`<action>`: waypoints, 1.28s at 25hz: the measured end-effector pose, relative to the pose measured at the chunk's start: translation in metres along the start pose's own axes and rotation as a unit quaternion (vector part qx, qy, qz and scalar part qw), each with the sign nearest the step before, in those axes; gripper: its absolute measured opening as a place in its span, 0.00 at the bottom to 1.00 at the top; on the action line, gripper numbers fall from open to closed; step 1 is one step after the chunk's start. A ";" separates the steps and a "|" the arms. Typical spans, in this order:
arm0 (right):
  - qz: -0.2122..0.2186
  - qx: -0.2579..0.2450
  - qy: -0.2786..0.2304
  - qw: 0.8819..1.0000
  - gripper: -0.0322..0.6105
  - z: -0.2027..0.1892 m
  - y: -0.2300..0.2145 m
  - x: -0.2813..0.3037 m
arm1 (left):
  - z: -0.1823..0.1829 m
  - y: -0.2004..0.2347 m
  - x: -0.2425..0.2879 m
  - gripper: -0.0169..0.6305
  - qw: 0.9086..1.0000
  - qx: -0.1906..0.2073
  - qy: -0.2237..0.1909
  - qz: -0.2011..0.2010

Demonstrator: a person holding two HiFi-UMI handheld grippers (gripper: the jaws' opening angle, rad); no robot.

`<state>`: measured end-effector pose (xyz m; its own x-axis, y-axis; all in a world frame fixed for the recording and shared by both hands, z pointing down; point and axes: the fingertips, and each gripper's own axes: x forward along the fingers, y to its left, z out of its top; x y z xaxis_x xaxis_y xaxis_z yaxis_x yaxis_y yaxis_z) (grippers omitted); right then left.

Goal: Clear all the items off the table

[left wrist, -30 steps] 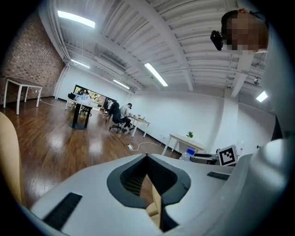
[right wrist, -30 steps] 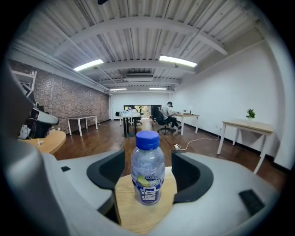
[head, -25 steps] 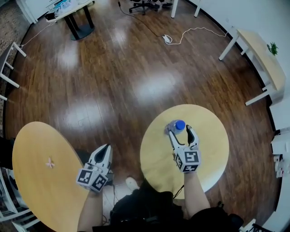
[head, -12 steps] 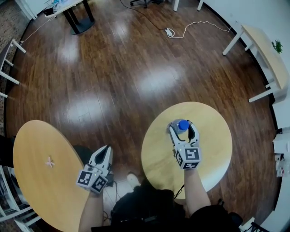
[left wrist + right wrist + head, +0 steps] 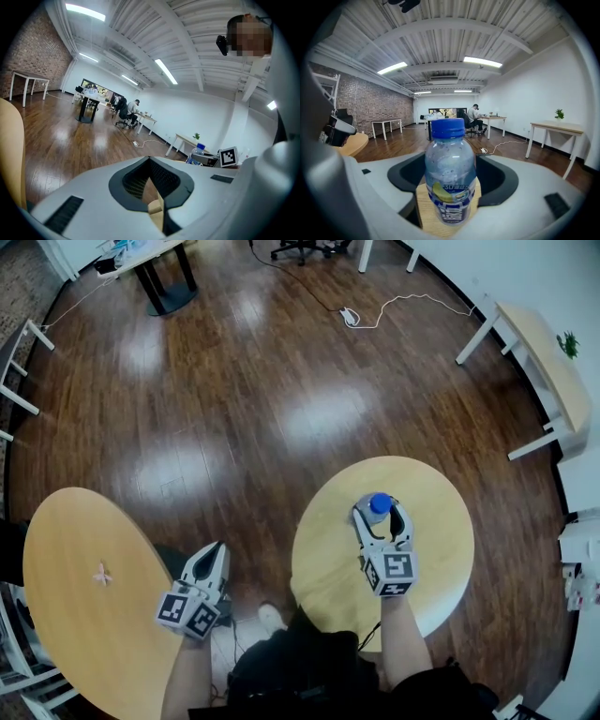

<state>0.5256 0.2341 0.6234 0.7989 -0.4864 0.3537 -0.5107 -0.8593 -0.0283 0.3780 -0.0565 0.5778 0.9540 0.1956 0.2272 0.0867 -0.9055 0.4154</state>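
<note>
R hand-held gripper (image 5: 380,515) astride bottle (image 5: 450,174)

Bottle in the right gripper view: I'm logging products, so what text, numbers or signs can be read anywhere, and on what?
"3D": yellow-and-blue label of the clear plastic bottle with a blue cap; characters after it too small to read.
White lettering on the label's dark-blue band: blurred, unreadable.
Square black-and-white markers on left gripper and right gripper: patterns, no words.

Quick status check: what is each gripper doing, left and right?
Left gripper: shut, nothing between its jaws.
Right gripper: open, with the water bottle standing between its jaws, not clamped.
</note>
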 end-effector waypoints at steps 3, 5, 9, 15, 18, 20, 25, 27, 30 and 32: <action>-0.006 -0.001 -0.010 1.000 0.58 0.013 -0.006 -0.008 | 0.010 0.001 0.001 0.03 1.000 -0.002 -0.020 -0.005; -0.013 -0.003 -0.015 1.000 0.58 0.017 -0.005 -0.018 | 0.016 0.002 -0.002 0.03 0.999 -0.005 -0.033 -0.012; -0.020 -0.011 -0.028 0.999 0.58 0.026 -0.002 -0.043 | 0.026 -0.002 -0.006 0.03 0.998 0.000 -0.055 -0.032; -0.002 -0.029 -0.039 0.999 0.58 0.047 0.005 -0.071 | 0.048 -0.021 -0.018 0.03 0.995 0.008 -0.090 -0.042; 0.012 -0.037 -0.045 0.998 0.58 0.053 0.016 -0.075 | 0.055 -0.019 -0.030 0.03 0.994 0.011 -0.104 -0.034; 0.027 -0.044 -0.050 0.997 0.58 0.058 0.027 -0.077 | 0.059 -0.016 -0.044 0.03 0.993 0.009 -0.115 -0.023; 0.082 -0.064 -0.061 0.993 0.58 0.071 0.070 -0.074 | 0.068 -0.005 -0.084 0.03 0.989 0.009 -0.144 0.014; 0.115 -0.077 -0.065 0.988 0.58 0.078 0.094 -0.068 | 0.072 0.001 -0.102 0.03 0.987 0.011 -0.157 0.034; 0.170 -0.094 -0.070 0.978 0.58 0.087 0.134 -0.061 | 0.076 0.011 -0.139 0.03 0.981 0.011 -0.178 0.077; 0.210 -0.105 -0.074 0.969 0.58 0.092 0.167 -0.055 | 0.076 0.022 -0.170 0.03 0.974 0.009 -0.193 0.115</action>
<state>0.4261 0.1030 0.5138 0.5350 -0.8173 0.2139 -0.8420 -0.5365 0.0563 0.2395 -0.1379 0.4816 0.9855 -0.1658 -0.0371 -0.1399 -0.9159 0.3762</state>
